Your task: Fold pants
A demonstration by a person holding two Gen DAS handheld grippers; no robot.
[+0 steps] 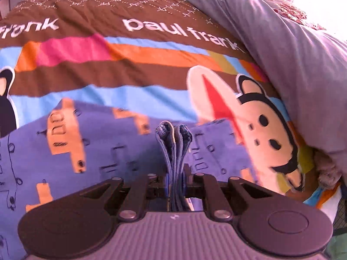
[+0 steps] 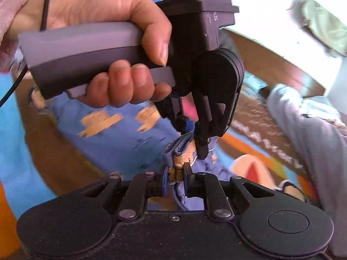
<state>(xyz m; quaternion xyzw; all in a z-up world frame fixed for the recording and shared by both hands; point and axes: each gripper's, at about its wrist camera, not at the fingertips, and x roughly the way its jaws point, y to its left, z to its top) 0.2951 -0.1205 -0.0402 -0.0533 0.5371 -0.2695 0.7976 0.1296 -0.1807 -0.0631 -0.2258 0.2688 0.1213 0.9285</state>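
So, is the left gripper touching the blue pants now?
Touching. The left wrist view shows the left gripper shut on a bunched edge of the pants, with the fabric pressed between its fingers.

Motion blur smears the blue pants [image 2: 121, 134] and the bedspread lettering [image 2: 266, 140] in the right wrist view, while the left gripper's [image 2: 195, 138] far finger is hidden behind its body and the pants' [image 1: 97, 151] lower spread runs off the frame.

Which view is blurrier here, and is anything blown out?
Right wrist: motion smear across the pants and bedspread, white top right washed out. Left wrist: sharper, "paul frank" print on the bedspread legible, top-right corner overexposed, fisheye bending the stripes.
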